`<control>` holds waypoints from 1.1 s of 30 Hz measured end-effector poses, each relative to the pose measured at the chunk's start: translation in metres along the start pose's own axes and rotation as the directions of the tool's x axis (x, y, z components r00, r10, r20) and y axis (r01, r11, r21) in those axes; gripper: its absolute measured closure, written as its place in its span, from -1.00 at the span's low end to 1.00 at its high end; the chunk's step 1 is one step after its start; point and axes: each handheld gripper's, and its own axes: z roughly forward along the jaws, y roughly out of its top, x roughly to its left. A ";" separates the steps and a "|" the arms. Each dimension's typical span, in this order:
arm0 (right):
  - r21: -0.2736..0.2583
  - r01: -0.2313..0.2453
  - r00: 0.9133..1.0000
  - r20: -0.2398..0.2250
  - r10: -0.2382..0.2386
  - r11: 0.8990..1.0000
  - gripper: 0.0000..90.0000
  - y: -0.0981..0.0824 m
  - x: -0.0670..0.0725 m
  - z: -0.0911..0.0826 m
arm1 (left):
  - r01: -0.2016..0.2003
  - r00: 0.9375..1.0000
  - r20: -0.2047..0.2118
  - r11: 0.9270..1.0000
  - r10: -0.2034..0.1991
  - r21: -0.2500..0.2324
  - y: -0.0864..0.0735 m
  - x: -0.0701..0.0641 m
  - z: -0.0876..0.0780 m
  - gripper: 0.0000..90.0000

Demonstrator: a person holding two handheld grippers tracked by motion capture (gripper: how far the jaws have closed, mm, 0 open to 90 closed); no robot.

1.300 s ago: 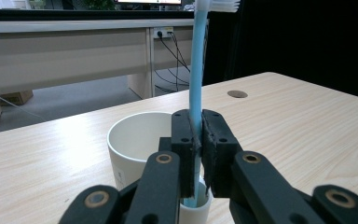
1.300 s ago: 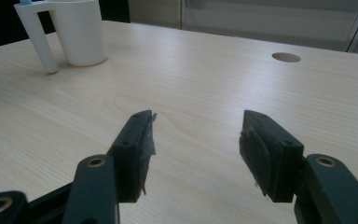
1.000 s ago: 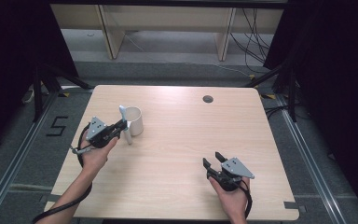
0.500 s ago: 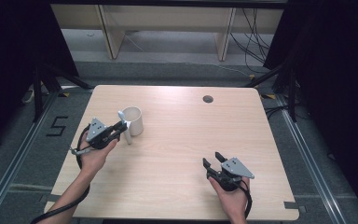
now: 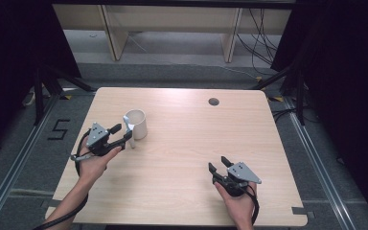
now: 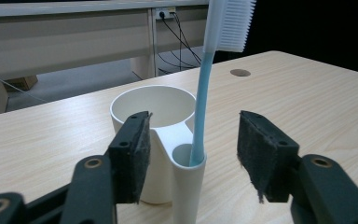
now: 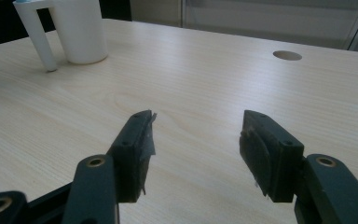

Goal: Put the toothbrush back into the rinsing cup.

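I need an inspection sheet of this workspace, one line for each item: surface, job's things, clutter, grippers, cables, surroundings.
Surface: light wooden table, with a round cable hole near the far edge.
Job's things: white cup with a side tube; blue toothbrush stands upright in the tube, bristles up.
Clutter: nothing seen.
Grippers: left gripper open, its jaws have just been opening, either side of the tube, pads apart from it; right gripper open, holding nothing, over bare table.
Cables: loose cables on the floor beyond the table; one trails from each gripper.
Surroundings: wooden shelf unit behind, black curtains at both sides.
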 end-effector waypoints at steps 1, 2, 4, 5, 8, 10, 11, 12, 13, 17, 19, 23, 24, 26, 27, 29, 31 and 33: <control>0.006 -0.026 1.000 0.001 0.026 1.000 0.00 0.000 0.002 -0.001 | -0.001 1.000 -0.003 1.000 0.001 0.007 0.000 0.000 -0.002 -0.07; 0.009 -0.029 1.000 0.000 0.029 1.000 -0.01 0.000 0.002 -0.001 | 0.001 1.000 -0.005 1.000 -0.001 0.005 0.000 -0.001 -0.003 -0.09; -0.006 0.005 1.000 0.005 -0.005 1.000 -0.01 0.000 -0.001 0.000 | 0.000 1.000 -0.006 1.000 0.000 0.008 0.000 0.000 -0.005 -0.12; -0.002 -0.001 1.000 0.002 0.001 1.000 -0.01 0.000 0.000 0.000 | -0.001 1.000 -0.003 1.000 0.001 0.005 0.000 0.000 -0.006 -0.13; -0.003 0.000 1.000 0.001 0.000 1.000 -0.01 0.000 0.000 0.000 | -0.006 1.000 -0.015 1.000 0.006 0.018 0.000 -0.001 -0.012 -0.16; 0.000 0.014 1.000 -0.001 -0.014 1.000 -0.01 0.000 -0.001 0.000 | -0.004 1.000 -0.008 1.000 0.004 0.005 0.000 -0.001 -0.014 -0.17; 0.003 0.016 1.000 0.004 -0.016 1.000 -0.01 0.000 -0.002 -0.001 | -0.003 1.000 -0.009 1.000 0.003 0.007 0.000 -0.002 -0.016 -0.17; 0.002 0.014 1.000 0.001 -0.014 1.000 -0.01 0.000 -0.002 -0.001 | 0.000 1.000 -0.007 1.000 0.000 0.014 0.000 -0.002 -0.018 -0.18; 0.005 0.016 1.000 0.003 -0.016 1.000 -0.01 0.000 -0.002 -0.001 | 0.009 1.000 -0.004 1.000 -0.009 0.018 -0.001 -0.002 -0.020 -0.18; 0.008 0.012 1.000 0.005 -0.012 1.000 -0.01 0.000 -0.002 -0.001 | 0.010 1.000 -0.001 1.000 -0.010 0.020 -0.003 -0.003 -0.028 -0.20; 0.012 -0.020 1.000 -0.004 0.020 1.000 -0.01 0.000 0.000 -0.002 | 0.005 1.000 -0.002 1.000 -0.005 0.022 -0.004 -0.003 -0.031 -0.20; 0.022 -0.032 0.999 -0.002 0.033 0.999 -0.01 0.000 0.001 -0.003 | 0.005 1.000 0.005 1.000 -0.005 0.013 -0.007 -0.004 -0.038 -0.20; 0.003 -0.032 0.999 -0.004 0.032 0.999 -0.01 -0.001 0.001 -0.001 | 0.004 1.000 0.004 1.000 -0.004 0.020 -0.008 -0.004 -0.041 -0.20; 0.011 -0.006 1.000 0.003 0.006 1.000 -0.01 0.000 -0.001 -0.002 | 0.004 1.000 0.006 1.000 -0.004 0.014 -0.010 -0.004 -0.044 -0.20; 0.008 0.007 1.000 -0.003 -0.007 1.000 -0.01 0.000 -0.002 -0.001 | 0.003 1.000 0.008 1.000 -0.003 0.008 -0.011 -0.004 -0.046 -0.20; 0.011 0.009 1.000 0.000 -0.009 1.000 -0.01 0.000 -0.002 -0.001 | 0.006 1.000 0.012 1.000 -0.006 -0.013 -0.014 -0.004 -0.049 -0.20; 0.005 0.006 1.000 0.000 -0.006 1.000 -0.01 -0.001 -0.001 -0.001 | -0.001 1.000 0.004 1.000 0.001 -0.005 -0.016 -0.005 -0.054 -0.20; 0.008 0.010 1.000 0.000 -0.010 1.000 -0.01 -0.001 -0.002 0.000 | -0.004 1.000 0.000 1.000 0.004 -0.008 -0.019 -0.005 -0.058 -0.20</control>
